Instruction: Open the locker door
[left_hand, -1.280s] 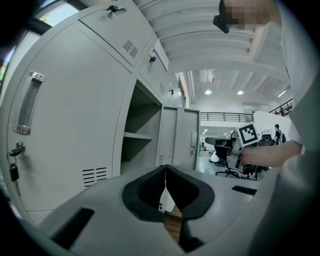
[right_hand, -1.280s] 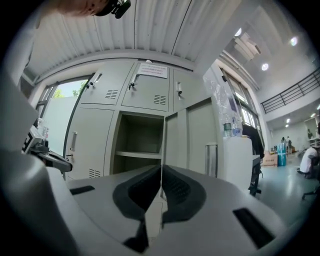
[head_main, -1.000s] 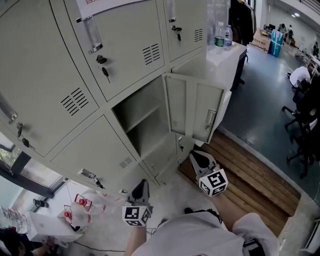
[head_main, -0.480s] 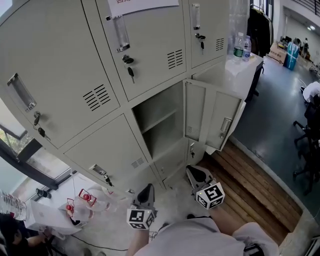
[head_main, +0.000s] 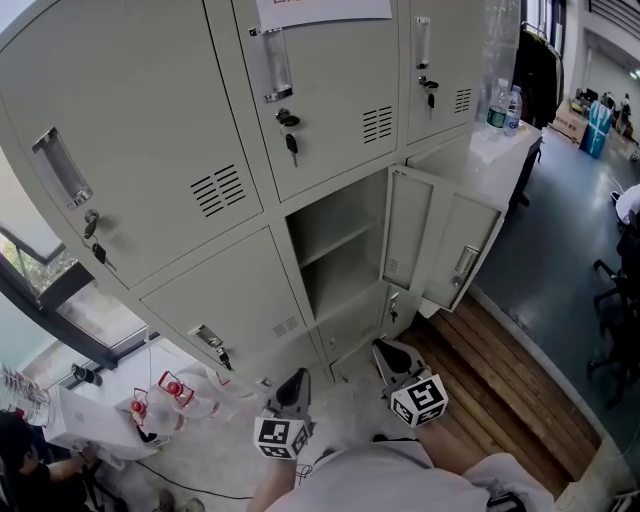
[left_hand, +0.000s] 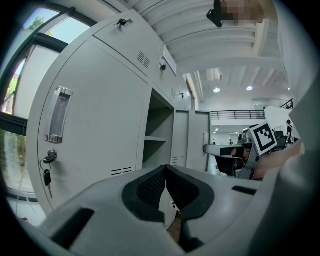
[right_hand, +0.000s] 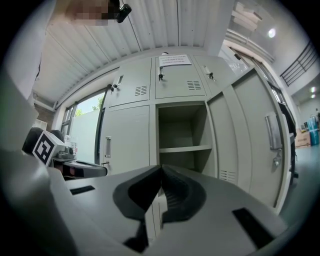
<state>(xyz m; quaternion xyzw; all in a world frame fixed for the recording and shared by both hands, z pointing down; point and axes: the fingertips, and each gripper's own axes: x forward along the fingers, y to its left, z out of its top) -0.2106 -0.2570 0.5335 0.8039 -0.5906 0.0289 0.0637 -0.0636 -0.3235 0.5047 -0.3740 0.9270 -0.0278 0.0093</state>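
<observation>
While swung wide open to the right: one locker door (head_main: 440, 240), just beside one open compartment (head_main: 345, 215) with one shelf (head_main: 335, 245). Nearer and lower, well apart from it: two grippers, left gripper (head_main: 297, 380) and right gripper (head_main: 386, 352), both with jaws pressed together, holding nothing. Far right: two bottles (head_main: 503, 105).

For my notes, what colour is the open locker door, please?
The door is light grey; head view shows it best.

Lockers (head_main: 150, 130) lt grey, floor (head_main: 505, 372) brown wood.
</observation>
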